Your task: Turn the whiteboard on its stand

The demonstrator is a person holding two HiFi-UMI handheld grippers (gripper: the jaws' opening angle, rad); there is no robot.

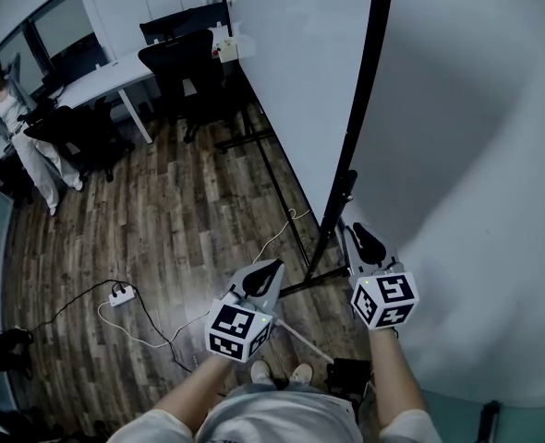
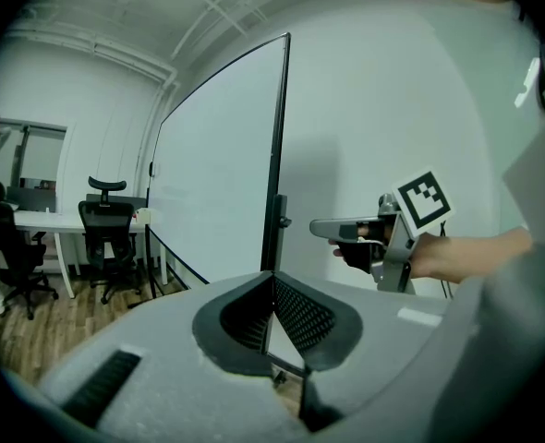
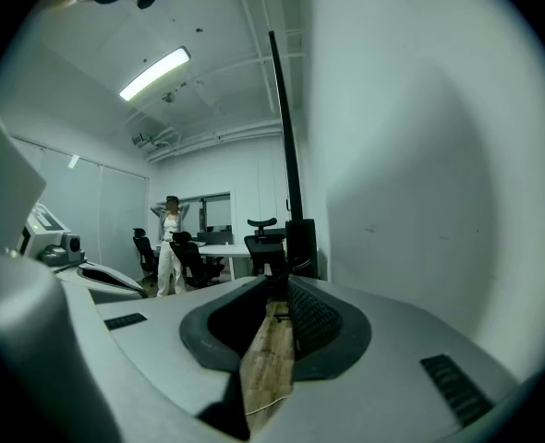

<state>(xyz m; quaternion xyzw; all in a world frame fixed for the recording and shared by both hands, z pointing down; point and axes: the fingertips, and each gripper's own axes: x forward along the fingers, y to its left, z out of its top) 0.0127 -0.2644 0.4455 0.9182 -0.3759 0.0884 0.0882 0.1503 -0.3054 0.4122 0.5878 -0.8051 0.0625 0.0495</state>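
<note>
In the head view the whiteboard [image 1: 286, 72] stands upright on its stand [image 1: 296, 238], seen nearly edge-on, its black frame edge running from far right down toward the near middle. The left gripper [image 1: 271, 268] sits just left of the stand's near foot and the right gripper [image 1: 357, 233] just right of the frame edge. A power strip [image 1: 120, 293] lies on the wooden floor [image 1: 189, 210], and a person [image 1: 23, 137] stands far left by a desk [image 1: 106, 77].

In the left gripper view the jaws meet at their tips, with nothing between them. The whiteboard [image 2: 217, 173] rises beyond them, and the right gripper [image 2: 319, 228] hangs right of its edge, apart from it.

In the right gripper view the jaws stand narrowly apart, only floor [image 3: 268, 358] showing between them. The whiteboard's edge [image 3: 286, 137] rises just beyond.
</note>
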